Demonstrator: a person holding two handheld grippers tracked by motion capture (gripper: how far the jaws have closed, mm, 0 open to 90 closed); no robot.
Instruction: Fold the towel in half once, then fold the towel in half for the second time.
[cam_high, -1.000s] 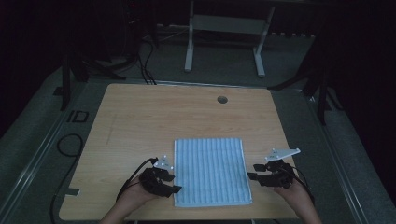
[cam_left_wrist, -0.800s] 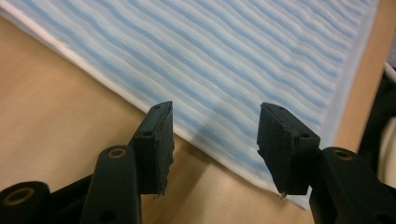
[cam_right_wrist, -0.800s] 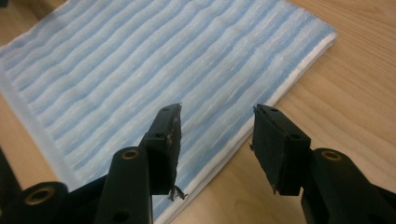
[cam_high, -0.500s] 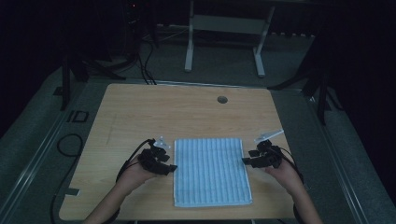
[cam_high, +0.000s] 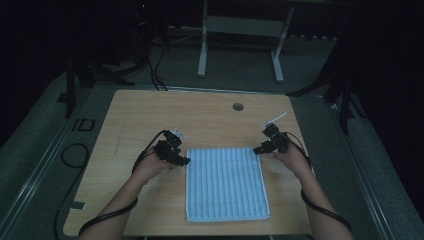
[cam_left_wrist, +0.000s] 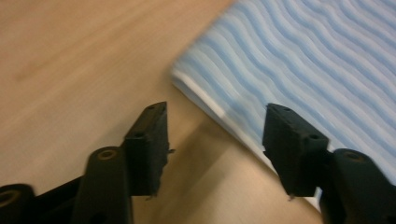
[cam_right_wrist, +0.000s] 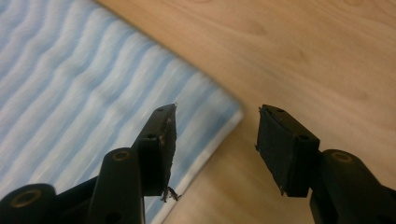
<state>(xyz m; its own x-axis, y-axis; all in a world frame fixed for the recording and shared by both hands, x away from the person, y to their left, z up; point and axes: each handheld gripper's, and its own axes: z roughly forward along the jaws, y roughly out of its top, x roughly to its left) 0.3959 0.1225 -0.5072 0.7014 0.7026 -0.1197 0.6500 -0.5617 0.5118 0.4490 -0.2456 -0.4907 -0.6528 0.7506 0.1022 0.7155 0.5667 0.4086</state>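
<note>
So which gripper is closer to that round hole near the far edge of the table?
Right. The right gripper sits at the towel's far right corner, diagonally below the hole; the left gripper, at the far left corner, is farther away.

A folded towel (cam_high: 226, 183) lies flat on the tabletop (cam_high: 150, 120), toward its near edge. The left hand-held gripper (cam_high: 183, 161) sits at the towel's far left corner, the right hand-held gripper (cam_high: 258, 149) at its far right corner. A round hole (cam_high: 238, 106) lies farther back.
</note>
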